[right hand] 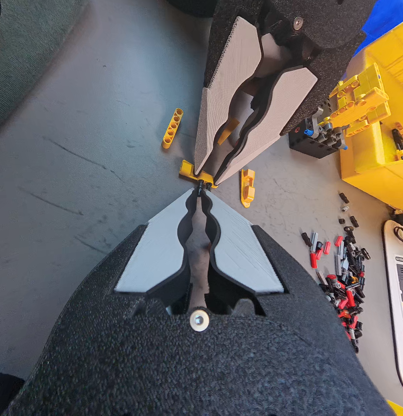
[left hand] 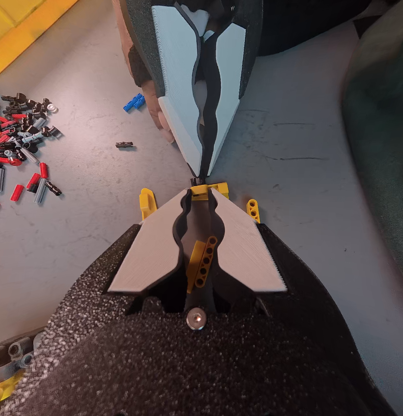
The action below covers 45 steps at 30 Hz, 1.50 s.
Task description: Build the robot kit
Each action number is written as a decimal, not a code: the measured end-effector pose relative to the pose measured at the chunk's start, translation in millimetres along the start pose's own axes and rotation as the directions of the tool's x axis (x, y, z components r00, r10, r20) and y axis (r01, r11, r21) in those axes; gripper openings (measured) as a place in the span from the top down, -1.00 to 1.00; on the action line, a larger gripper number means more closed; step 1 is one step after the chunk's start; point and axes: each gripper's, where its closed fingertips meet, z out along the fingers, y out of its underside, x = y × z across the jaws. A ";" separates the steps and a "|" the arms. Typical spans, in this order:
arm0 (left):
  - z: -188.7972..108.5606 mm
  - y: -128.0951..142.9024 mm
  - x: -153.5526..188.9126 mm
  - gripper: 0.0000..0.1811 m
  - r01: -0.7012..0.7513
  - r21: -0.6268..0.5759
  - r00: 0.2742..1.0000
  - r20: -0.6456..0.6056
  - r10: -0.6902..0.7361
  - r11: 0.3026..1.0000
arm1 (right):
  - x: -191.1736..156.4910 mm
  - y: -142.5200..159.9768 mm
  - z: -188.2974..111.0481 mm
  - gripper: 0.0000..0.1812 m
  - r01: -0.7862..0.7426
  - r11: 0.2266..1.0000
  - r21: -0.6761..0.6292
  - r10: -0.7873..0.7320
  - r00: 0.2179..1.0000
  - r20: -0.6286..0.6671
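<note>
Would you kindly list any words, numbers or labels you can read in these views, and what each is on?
White printed sheet, right edge of the right wrist view: dark print, too blurred and cropped to read.
Yellow piece in the left gripper and black pin in the right gripper: no writing visible.

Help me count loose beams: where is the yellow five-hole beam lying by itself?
In the right wrist view, the yellow five-hole beam lies on the grey table, upper centre, left of the left gripper.
</note>
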 end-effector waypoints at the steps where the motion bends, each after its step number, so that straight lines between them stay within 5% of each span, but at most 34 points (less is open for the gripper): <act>1: -0.2 -0.1 -0.3 0.86 0.000 0.000 1.000 0.002 0.000 1.000 | 0.4 0.1 0.2 0.97 -0.012 1.000 -0.002 0.012 1.000 -0.001; 19: -1.1 -2.3 1.3 0.87 -0.141 0.006 0.985 0.104 0.140 0.990 | 0.4 1.4 0.8 0.98 -0.185 0.981 -0.058 0.189 0.978 0.082; 39: -0.5 1.3 1.1 0.85 -0.051 -0.004 0.998 0.028 0.051 0.999 | -0.9 3.3 1.8 0.97 -0.263 0.911 -0.318 0.348 0.904 0.249; 45: -0.5 1.5 1.1 0.85 -0.060 -0.004 0.998 0.037 0.060 0.998 | -0.3 2.4 2.1 0.97 -0.378 0.881 -0.284 0.441 0.874 0.203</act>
